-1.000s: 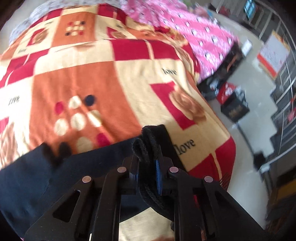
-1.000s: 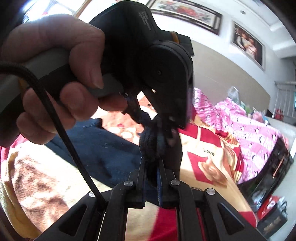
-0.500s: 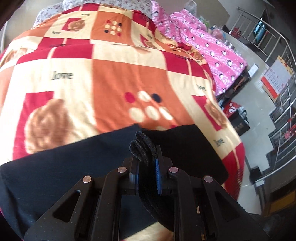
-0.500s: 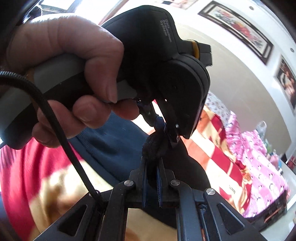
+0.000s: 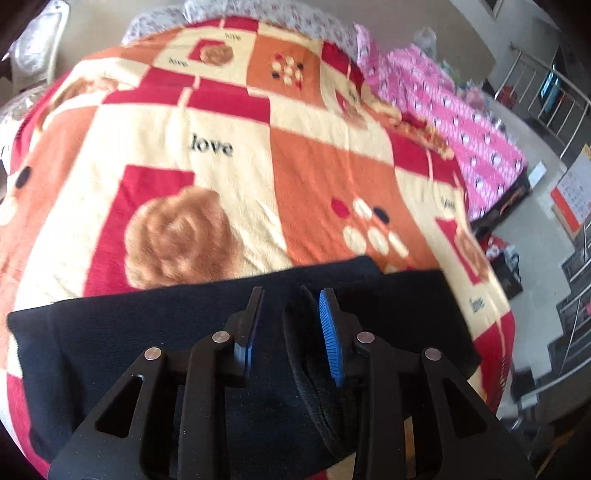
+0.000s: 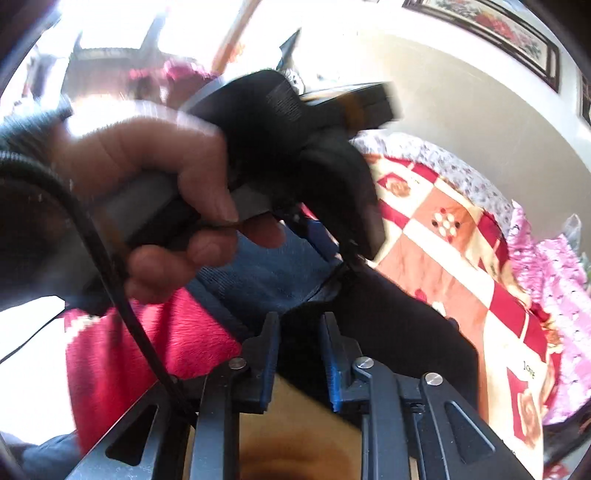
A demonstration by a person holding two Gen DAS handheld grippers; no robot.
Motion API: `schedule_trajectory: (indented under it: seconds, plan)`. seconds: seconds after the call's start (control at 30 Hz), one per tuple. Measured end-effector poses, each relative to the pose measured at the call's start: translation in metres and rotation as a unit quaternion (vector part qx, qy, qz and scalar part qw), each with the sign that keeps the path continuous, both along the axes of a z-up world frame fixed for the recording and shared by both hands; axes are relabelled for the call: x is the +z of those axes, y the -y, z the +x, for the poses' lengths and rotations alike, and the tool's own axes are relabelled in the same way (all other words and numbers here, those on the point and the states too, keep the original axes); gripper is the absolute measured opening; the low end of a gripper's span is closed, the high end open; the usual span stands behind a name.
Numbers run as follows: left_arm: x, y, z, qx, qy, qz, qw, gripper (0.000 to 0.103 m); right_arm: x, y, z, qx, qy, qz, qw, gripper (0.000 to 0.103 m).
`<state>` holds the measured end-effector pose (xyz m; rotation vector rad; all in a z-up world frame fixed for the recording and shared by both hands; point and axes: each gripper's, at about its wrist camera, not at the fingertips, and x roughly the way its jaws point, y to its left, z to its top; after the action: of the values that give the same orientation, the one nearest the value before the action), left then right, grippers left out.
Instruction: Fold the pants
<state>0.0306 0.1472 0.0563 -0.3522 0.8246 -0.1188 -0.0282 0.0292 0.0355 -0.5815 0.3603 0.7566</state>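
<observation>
Dark navy pants [image 5: 184, 332] lie folded across the near edge of a bed with a red, orange and cream patchwork blanket [image 5: 229, 177]. My left gripper [image 5: 291, 317] is open just above them; a thick fabric edge rests loosely against its right blue pad [image 5: 330, 332]. In the right wrist view my right gripper [image 6: 299, 347] is open over the pants [image 6: 388, 325]. The hand-held left gripper [image 6: 295, 147] fills that view right in front of it.
A pink patterned bedspread [image 5: 461, 114] lies to the right of the blanket. Beyond the bed's right edge are floor, dark boxes [image 5: 506, 266] and a metal railing [image 5: 554, 92]. A wall with framed pictures [image 6: 498, 29] stands behind the bed.
Both grippers were shut on the bunched pants edge; now both have opened and let it go. The pants have come down flat on the blanket.
</observation>
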Motion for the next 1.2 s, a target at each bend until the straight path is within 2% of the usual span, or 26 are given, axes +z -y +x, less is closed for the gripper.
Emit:
schedule_trajectory:
  seconds: [0.03, 0.07, 0.1, 0.13, 0.17, 0.2, 0.3, 0.4, 0.43, 0.47, 0.53, 0.67, 0.77, 0.83, 0.93, 1.03, 1.2]
  plan:
    - [0.005, 0.002, -0.008, 0.004, 0.016, -0.003, 0.9999, 0.028, 0.008, 0.014, 0.001, 0.007, -0.004, 0.018, 1.000, 0.031]
    - [0.009, 0.005, -0.016, 0.005, 0.033, -0.007, 0.9994, 0.030, 0.019, 0.032, 0.003, 0.015, -0.013, 0.042, 0.999, 0.041]
    - [0.013, 0.014, -0.025, 0.001, 0.052, -0.013, 0.9986, 0.040, 0.027, 0.049, 0.007, 0.016, -0.017, 0.059, 0.998, 0.053]
    - [0.014, 0.023, -0.032, -0.008, 0.067, -0.016, 0.9976, 0.045, 0.035, 0.068, 0.015, 0.012, -0.019, 0.075, 0.997, 0.058]
    - [0.015, 0.033, -0.038, -0.016, 0.083, -0.015, 0.9963, 0.050, 0.043, 0.089, 0.027, 0.010, -0.025, 0.091, 0.996, 0.066]
    - [0.013, 0.046, -0.045, -0.021, 0.094, -0.008, 0.9953, 0.051, 0.049, 0.104, 0.037, 0.016, -0.033, 0.098, 0.995, 0.069]
    - [-0.002, 0.072, -0.051, -0.027, 0.090, 0.008, 0.9956, 0.051, 0.062, 0.143, 0.081, 0.030, -0.046, 0.092, 0.994, 0.069]
    - [-0.029, 0.081, -0.048, -0.016, 0.054, -0.002, 0.9984, 0.051, 0.066, 0.168, 0.124, 0.067, -0.087, 0.080, 0.991, 0.069]
    - [-0.034, 0.082, -0.051, -0.012, 0.061, -0.004, 0.9981, 0.050, 0.065, 0.172, 0.137, 0.090, -0.102, 0.072, 0.988, 0.069]
    - [-0.037, 0.082, -0.056, -0.008, 0.083, -0.004, 0.9965, 0.051, 0.062, 0.168, 0.148, 0.115, -0.121, 0.057, 0.984, 0.069]
    - [-0.040, 0.085, -0.063, -0.005, 0.099, 0.001, 0.9951, 0.050, 0.045, 0.155, 0.153, 0.160, -0.157, 0.023, 0.974, 0.069]
    - [-0.043, 0.078, -0.063, -0.003, 0.107, -0.024, 0.9940, 0.050, 0.015, 0.124, 0.160, 0.222, -0.207, -0.035, 0.952, 0.067]
    - [-0.045, 0.072, -0.063, -0.003, 0.111, -0.042, 0.9929, 0.050, 0.000, 0.109, 0.159, 0.233, -0.211, -0.064, 0.947, 0.067]
    - [-0.045, 0.072, -0.064, -0.003, 0.113, -0.047, 0.9925, 0.050, -0.006, 0.103, 0.165, 0.229, -0.208, -0.071, 0.948, 0.068]
    - [-0.045, 0.072, -0.065, -0.003, 0.113, -0.045, 0.9925, 0.050, -0.022, 0.096, 0.169, 0.216, -0.209, -0.111, 0.947, 0.074]
    - [-0.044, 0.072, -0.065, -0.003, 0.113, -0.046, 0.9925, 0.050, -0.025, 0.096, 0.177, 0.213, -0.242, -0.101, 0.941, 0.078]
    - [-0.045, 0.071, -0.065, -0.003, 0.114, -0.057, 0.9919, 0.050, -0.027, 0.101, 0.176, 0.215, -0.249, -0.088, 0.940, 0.082]
